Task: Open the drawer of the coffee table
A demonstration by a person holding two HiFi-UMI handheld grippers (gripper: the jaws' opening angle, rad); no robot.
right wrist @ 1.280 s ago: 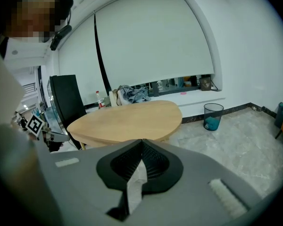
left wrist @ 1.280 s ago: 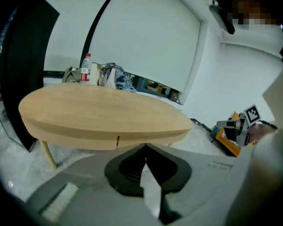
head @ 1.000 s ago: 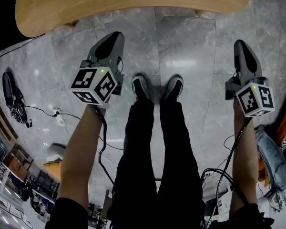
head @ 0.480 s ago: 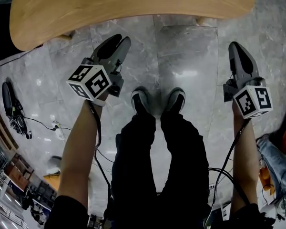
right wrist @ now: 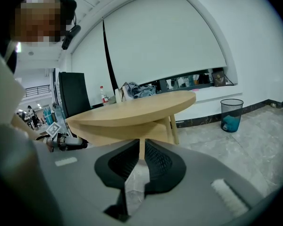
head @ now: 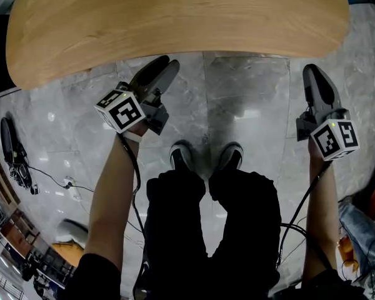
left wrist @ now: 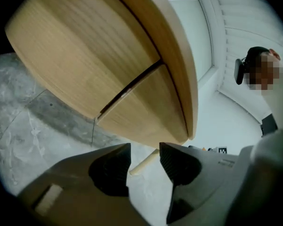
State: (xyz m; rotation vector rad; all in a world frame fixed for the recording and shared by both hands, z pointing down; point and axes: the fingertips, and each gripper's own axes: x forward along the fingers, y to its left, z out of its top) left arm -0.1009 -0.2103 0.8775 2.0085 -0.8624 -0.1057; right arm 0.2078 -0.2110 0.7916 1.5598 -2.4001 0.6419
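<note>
Jaws first: those of the left gripper [head: 163, 64] have just been opening and are now held well apart, with nothing between them (only a table leg [left wrist: 142, 163] and floor are seen beyond). Those of the right gripper [head: 313, 74] have been parted too, but only to a slit, and nothing is held.

Against the earlier head views, the coffee table [head: 175, 17] is shown larger across the top of the frame. Both grippers are brought closer to its near edge, and the left tip now meets the rim in the picture. An approach is therefore judged under way.

The drawer [left wrist: 144, 109], taken to be the panel lower right of the dark seam in the left gripper view, is not yet touched and looks shut. Its front is overhung by the table top, so entry is needed from below the rim. Open floor [head: 244, 105] is left at centre frame for pulling back, bounded by the person's shoes [head: 206, 155].
</note>
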